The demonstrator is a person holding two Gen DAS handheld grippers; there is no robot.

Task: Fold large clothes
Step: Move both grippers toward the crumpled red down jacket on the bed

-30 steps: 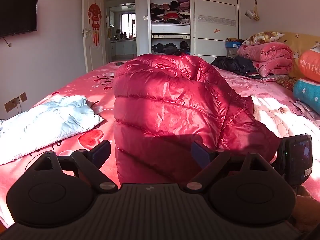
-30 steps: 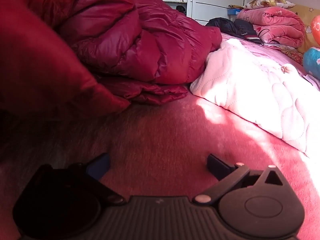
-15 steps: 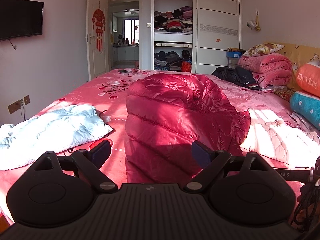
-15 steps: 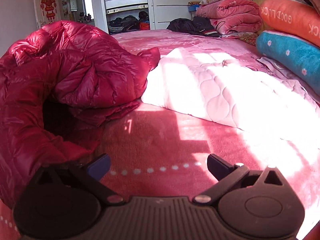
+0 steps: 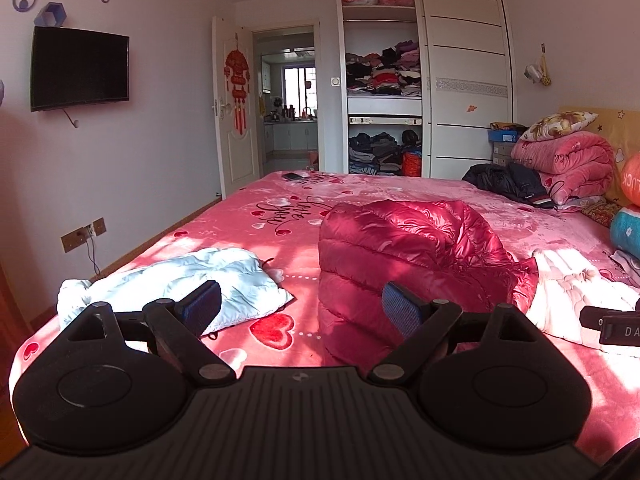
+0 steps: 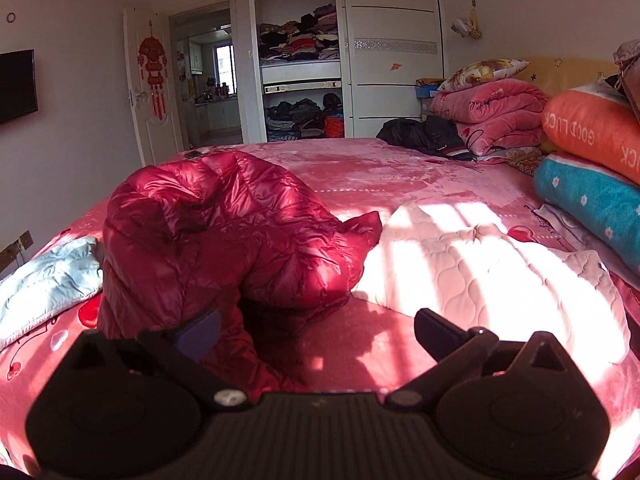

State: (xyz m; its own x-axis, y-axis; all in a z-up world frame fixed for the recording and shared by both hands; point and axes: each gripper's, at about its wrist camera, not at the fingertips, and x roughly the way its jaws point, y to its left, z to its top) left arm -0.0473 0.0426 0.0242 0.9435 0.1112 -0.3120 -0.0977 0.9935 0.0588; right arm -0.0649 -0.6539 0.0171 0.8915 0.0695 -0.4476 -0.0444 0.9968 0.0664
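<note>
A shiny red down jacket (image 5: pixel 408 256) (image 6: pixel 224 240) lies in a puffy folded heap in the middle of the pink bed (image 5: pixel 248 216). My left gripper (image 5: pixel 302 312) is open and held back from the jacket, above the bed's near edge, with nothing between its fingers. My right gripper (image 6: pixel 316 332) is open too, empty, hanging just before the jacket's near right corner. A pale blue quilted garment (image 5: pixel 180 284) (image 6: pixel 44 280) lies left of the jacket. A pinkish-white quilted garment (image 6: pixel 492 256) (image 5: pixel 576 292) lies to its right, touching it.
Stacked pillows (image 6: pixel 592 160) and a folded pink blanket (image 6: pixel 492 108) line the bed's right side, with a black garment (image 6: pixel 420 134) beside them. A phone (image 5: pixel 294 176) rests at the far end. Beyond stand an open wardrobe (image 5: pixel 380 80) and a doorway (image 5: pixel 288 100); a TV (image 5: pixel 80 68) hangs left.
Both grippers have pulled back and up from the red jacket, which now looks smaller and farther off. The jacket stays in its heap on the bed. Both grippers stay open.
</note>
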